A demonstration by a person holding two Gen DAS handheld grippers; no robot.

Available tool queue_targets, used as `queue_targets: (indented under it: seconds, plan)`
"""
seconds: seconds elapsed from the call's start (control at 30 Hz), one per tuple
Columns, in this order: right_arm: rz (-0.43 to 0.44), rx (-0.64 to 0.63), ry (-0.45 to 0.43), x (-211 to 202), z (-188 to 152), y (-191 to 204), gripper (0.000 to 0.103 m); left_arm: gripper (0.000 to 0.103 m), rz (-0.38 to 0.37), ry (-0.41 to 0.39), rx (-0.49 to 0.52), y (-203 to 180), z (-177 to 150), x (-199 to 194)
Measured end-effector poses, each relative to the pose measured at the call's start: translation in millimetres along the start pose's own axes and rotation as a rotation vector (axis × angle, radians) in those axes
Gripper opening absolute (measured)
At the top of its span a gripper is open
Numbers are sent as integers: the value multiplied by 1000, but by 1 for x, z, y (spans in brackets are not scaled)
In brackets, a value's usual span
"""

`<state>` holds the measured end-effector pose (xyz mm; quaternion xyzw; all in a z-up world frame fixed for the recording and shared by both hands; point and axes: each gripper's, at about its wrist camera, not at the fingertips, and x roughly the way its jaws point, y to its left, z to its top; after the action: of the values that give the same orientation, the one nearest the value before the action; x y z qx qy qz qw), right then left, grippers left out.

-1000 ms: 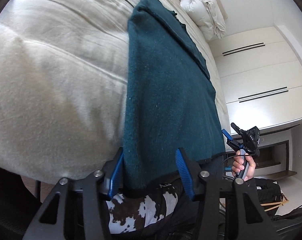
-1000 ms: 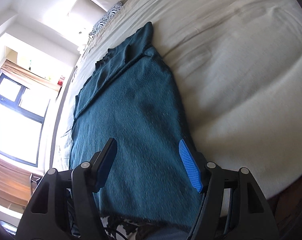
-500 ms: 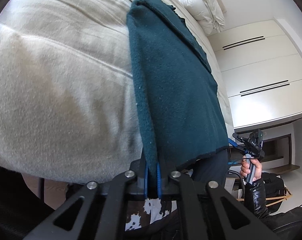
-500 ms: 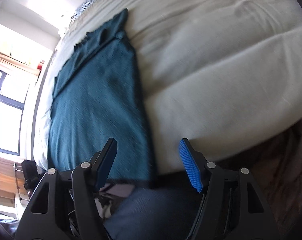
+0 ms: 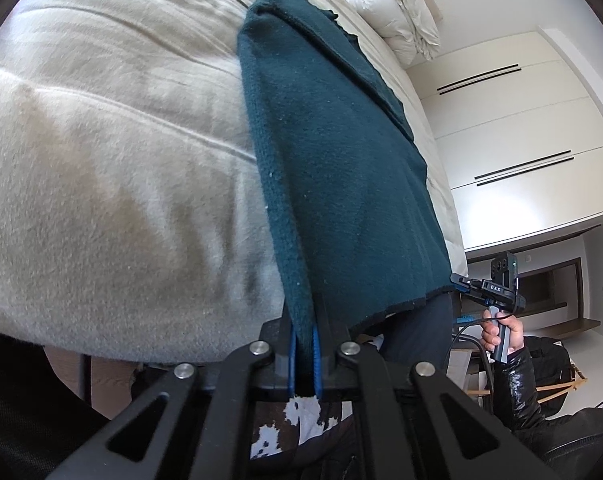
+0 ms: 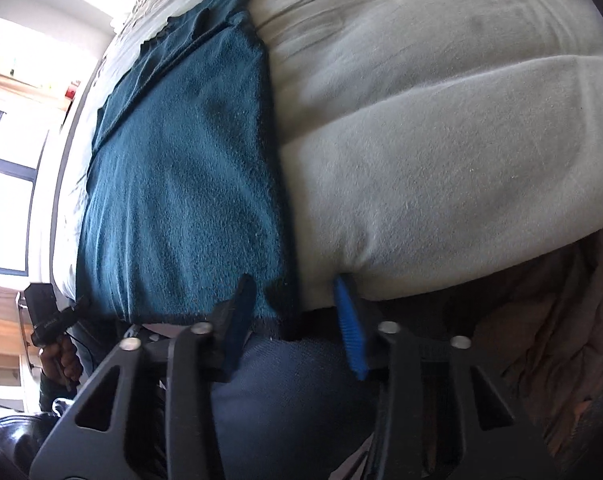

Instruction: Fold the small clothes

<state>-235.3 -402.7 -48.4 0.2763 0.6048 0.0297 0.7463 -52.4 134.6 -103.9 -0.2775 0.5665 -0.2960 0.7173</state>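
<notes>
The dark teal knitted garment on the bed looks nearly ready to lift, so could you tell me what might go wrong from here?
1. The right hand-held gripper is closing with the dark teal knitted garment corner between its pads, close to the edge; it may slip off.
2. Its blue pad sits against the cream bed cover and could pinch that too.
3. The left hand-held gripper is shut on only the hem corner, so the grip may slide out.

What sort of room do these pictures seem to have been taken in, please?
Most likely a bedroom. A wide bed with a cream cover fills both views, a rolled white duvet lies at its far end, and flat-fronted white wardrobes line one wall. The teal garment lies spread on the bed.
</notes>
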Motion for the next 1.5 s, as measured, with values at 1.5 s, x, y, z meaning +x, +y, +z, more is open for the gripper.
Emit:
queue_targets:
  seconds: [1.5]
  plan:
    - [442,6,-384,-53,128,101,7,6,-295,-281,-120,-19,100,-62]
